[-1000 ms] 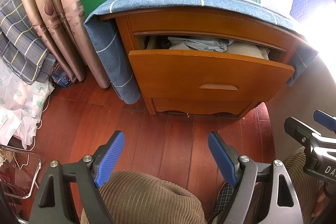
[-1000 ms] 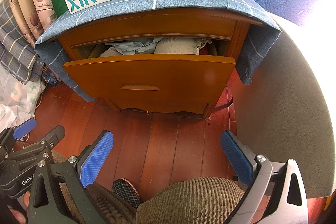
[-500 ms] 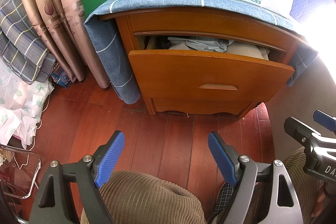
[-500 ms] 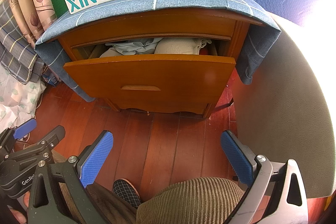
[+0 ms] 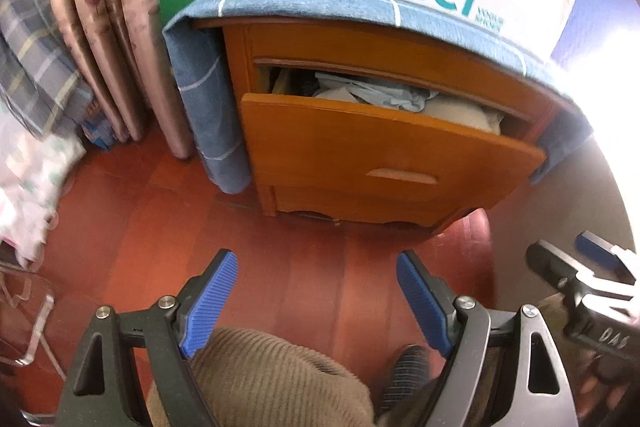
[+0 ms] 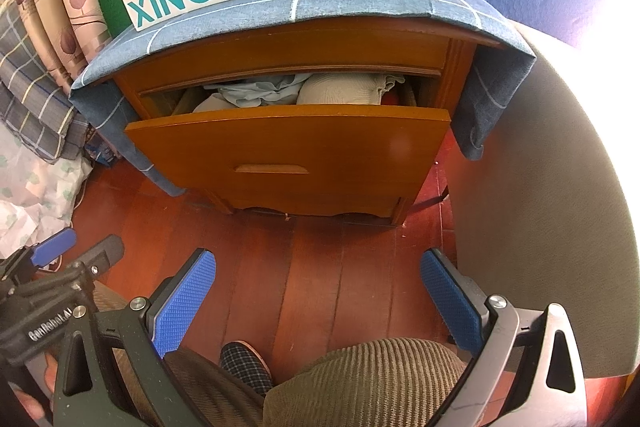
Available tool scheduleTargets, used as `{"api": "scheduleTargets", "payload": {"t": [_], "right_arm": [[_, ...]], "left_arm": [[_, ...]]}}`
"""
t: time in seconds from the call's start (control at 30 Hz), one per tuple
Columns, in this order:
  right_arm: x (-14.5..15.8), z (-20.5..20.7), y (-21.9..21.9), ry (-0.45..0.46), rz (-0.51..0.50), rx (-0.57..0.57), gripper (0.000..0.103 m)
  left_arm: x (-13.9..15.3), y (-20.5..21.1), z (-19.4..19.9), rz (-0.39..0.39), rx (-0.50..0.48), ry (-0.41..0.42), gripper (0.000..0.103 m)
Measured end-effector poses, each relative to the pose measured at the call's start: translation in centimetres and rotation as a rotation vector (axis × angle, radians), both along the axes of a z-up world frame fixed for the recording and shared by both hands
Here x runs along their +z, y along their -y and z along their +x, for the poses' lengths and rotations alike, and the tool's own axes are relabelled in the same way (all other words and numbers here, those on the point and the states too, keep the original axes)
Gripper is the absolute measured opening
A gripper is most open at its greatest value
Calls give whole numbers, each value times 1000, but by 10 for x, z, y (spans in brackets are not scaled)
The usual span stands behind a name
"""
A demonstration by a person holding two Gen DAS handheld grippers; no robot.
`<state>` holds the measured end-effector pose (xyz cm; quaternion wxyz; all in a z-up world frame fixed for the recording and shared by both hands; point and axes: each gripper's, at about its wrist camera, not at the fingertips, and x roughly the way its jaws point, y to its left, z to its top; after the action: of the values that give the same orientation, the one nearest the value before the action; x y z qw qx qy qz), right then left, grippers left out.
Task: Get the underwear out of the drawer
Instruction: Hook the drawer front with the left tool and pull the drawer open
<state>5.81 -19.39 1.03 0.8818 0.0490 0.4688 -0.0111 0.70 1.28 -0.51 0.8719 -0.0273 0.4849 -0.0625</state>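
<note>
Wooden drawer of the nightstand already stands pulled partway out, and the underwear (a pale blue crumpled piece beside a beige folded one) lies inside, untouched. Left claw gapes wide and empty above the floor; right claw likewise, well short of the drawer. Reaching, gripping and lifting all remain.

Drawer pulled partly out – narrow slot above its front, under the cabinet's top rail, packed with folded clothes. Bare wood floor before the drawer is clear – grey chair crowds its right side.
</note>
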Motion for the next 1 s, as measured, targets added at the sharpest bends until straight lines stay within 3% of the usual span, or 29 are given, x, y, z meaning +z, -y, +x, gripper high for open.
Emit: {"api": "scheduleTargets", "payload": {"t": [0.27, 0.37, 0.53, 0.8, 1.0], "right_arm": [[15, 5, 20, 26, 46, -8, 102], [14, 10, 31, 14, 40, -18, 102], [-4, 18, 49, -56, 178, -40, 102], [2, 11, 52, -25, 199, -40, 102], [8, 6, 57, 5, 196, -91, 100]], "left_arm": [[4, -20, 30, -276, 55, -50, 84], [2, -30, 51, -431, 123, -78, 84], [-12, -48, 88, -659, 274, -142, 84], [-45, -51, 131, -838, 392, -237, 84], [-60, -60, 139, -894, 494, -216, 84]]}}
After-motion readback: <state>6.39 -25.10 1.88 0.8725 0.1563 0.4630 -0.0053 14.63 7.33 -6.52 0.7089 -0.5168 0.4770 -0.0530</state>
